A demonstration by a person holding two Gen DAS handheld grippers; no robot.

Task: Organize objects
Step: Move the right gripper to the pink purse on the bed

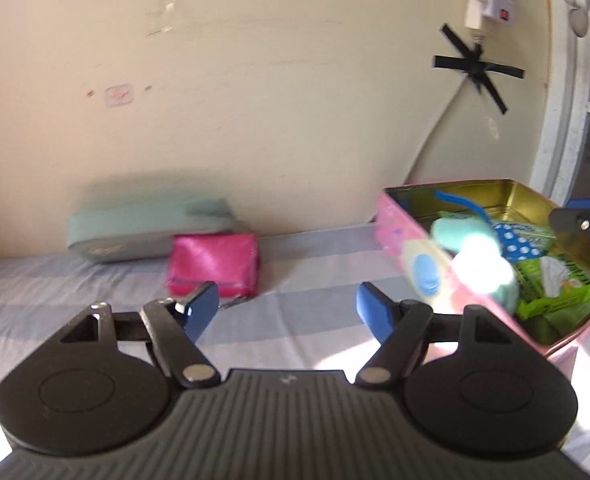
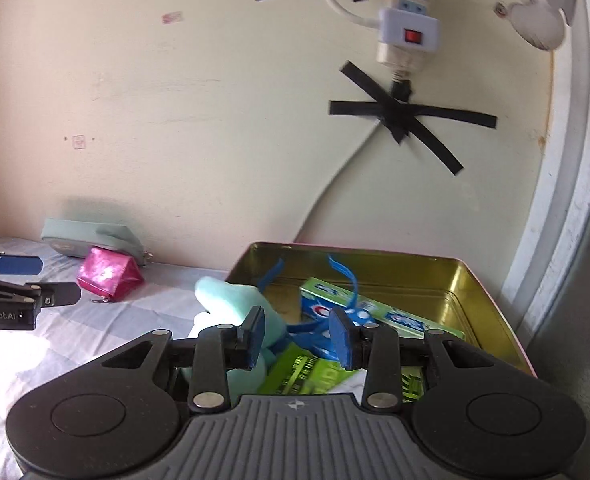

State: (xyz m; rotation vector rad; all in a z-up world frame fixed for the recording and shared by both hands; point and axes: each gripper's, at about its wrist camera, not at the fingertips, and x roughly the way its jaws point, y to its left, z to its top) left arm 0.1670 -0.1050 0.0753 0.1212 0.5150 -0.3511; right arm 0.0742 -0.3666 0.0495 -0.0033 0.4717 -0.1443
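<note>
Left gripper (image 1: 287, 308): we see its jaws released, nothing between, above the striped sheet (image 1: 303, 248).
Right gripper (image 2: 297, 336): released, over the pink gold-lined tin (image 2: 491, 280), just above the mint plush toy (image 2: 231, 296).

The left gripper (image 1: 287, 306) points forward and slightly downward, its blue pads standing wide apart with nothing between them. The right gripper (image 2: 298, 336), at the left one's 3 o'clock, tilts down likewise, pads parted more narrowly, gripping nothing.
</note>
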